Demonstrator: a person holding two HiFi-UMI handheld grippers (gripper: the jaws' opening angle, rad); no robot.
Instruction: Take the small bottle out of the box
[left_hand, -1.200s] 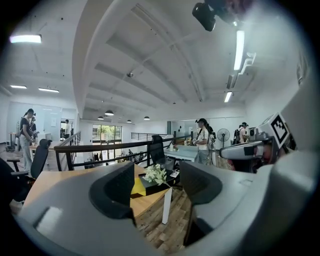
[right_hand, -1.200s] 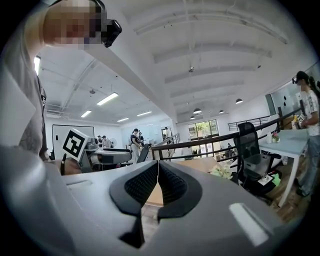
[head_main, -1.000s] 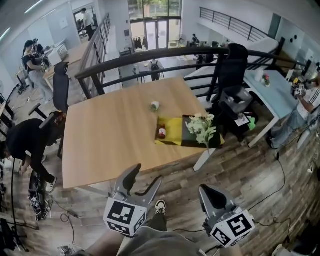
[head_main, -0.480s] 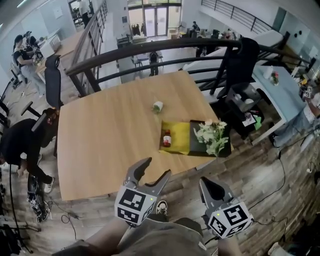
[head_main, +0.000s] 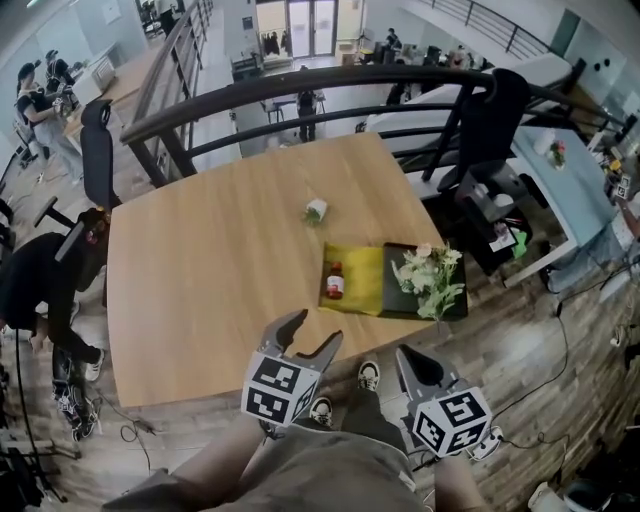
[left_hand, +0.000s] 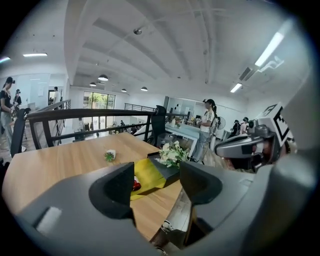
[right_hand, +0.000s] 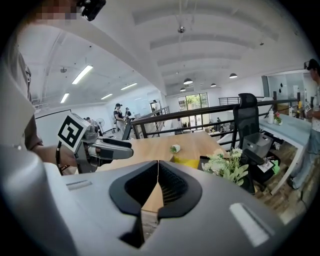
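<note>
Left tool and right tool, head view: you hold both at the near edge of the surface; small bottle sits on the yellow part of the box. Left gripper view: jaws wide apart, empty. Right gripper view: jaws pressed together, empty.

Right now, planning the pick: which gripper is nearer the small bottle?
Left. The left gripper hangs open short of the small bottle; the right gripper, shut, is farther right.

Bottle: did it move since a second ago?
No. The bottle still sits at the left end of the yellow box, just as it did before.
</note>
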